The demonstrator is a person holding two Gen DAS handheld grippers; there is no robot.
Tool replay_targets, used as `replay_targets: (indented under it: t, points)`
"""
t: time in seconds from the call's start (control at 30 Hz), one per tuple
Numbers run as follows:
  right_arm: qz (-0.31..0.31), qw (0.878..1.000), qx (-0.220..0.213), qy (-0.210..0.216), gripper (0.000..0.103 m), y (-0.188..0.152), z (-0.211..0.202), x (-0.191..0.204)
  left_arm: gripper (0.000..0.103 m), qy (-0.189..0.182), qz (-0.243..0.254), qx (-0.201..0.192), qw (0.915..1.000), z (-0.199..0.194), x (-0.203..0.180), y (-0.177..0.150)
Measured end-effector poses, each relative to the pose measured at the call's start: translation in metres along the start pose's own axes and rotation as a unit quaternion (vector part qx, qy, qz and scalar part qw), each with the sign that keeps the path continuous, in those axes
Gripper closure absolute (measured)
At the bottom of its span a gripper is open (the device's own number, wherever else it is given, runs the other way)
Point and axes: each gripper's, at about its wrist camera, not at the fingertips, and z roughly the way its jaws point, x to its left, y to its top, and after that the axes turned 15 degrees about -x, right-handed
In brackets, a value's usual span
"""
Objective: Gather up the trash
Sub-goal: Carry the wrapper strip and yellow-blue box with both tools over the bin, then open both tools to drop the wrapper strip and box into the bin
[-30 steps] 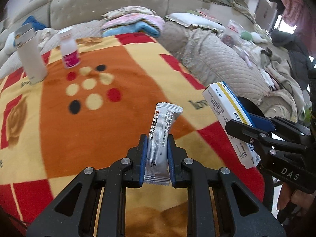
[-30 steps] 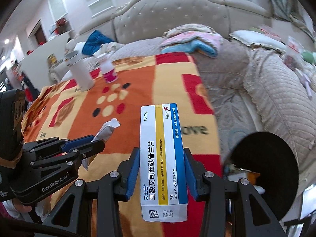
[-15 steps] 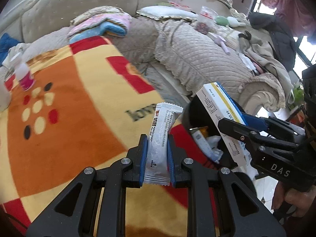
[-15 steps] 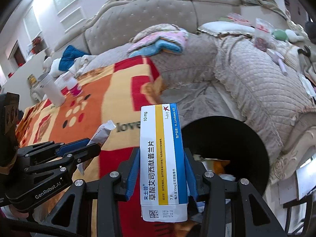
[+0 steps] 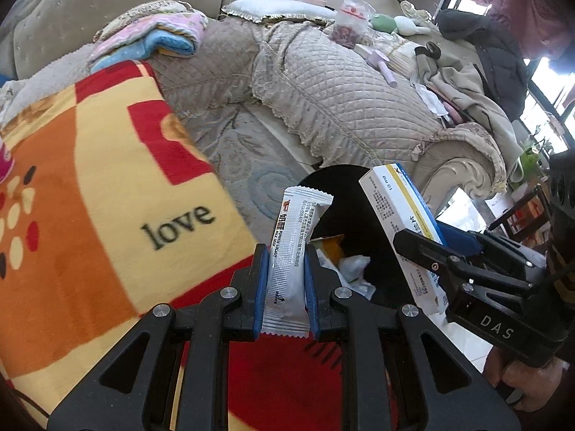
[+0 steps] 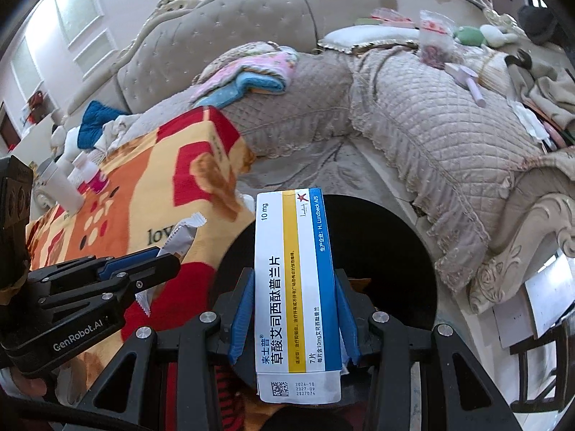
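Note:
My left gripper (image 5: 286,289) is shut on a white sachet (image 5: 293,251) that stands upright between its blue pads. It hangs at the blanket's edge, just left of a round black trash bin (image 5: 354,212) holding crumpled paper and an orange scrap. My right gripper (image 6: 294,318) is shut on a white medicine box (image 6: 296,287) with a yellow and a blue stripe, right above the bin's (image 6: 402,251) dark opening. In the left wrist view the box (image 5: 399,222) and right gripper (image 5: 431,248) sit over the bin's right side. The left gripper (image 6: 158,265) with the sachet (image 6: 181,237) shows at left in the right wrist view.
An orange, yellow and red blanket (image 5: 90,197) reading "love" covers the surface at left. A beige quilted sofa (image 5: 341,97) with folded towels (image 5: 158,39), a cushion and clutter runs behind the bin. A white cylinder (image 6: 61,186) and a small bottle (image 6: 90,174) stand far back on the blanket.
Both grippers have swept to the right, off the blanket toward the bin, each keeping its item. The bin now lies under the box and beside the sachet; the bottles have slid out of the left view.

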Motion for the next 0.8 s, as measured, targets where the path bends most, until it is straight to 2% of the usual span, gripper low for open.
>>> replay_targets:
  t: [0.23,0.8]
  points:
    - [0.013,1.0,0.004,-0.012,0.062,-0.002,0.003,-0.013,0.086,-0.01,0.009,0.009,0.9999,0.013,-0.015,-0.001]
    - [0.027,0.999,0.009,-0.023,0.062,-0.004,0.009,-0.029,0.086,-0.021,0.006,0.021,0.9995,0.03,-0.018,-0.003]
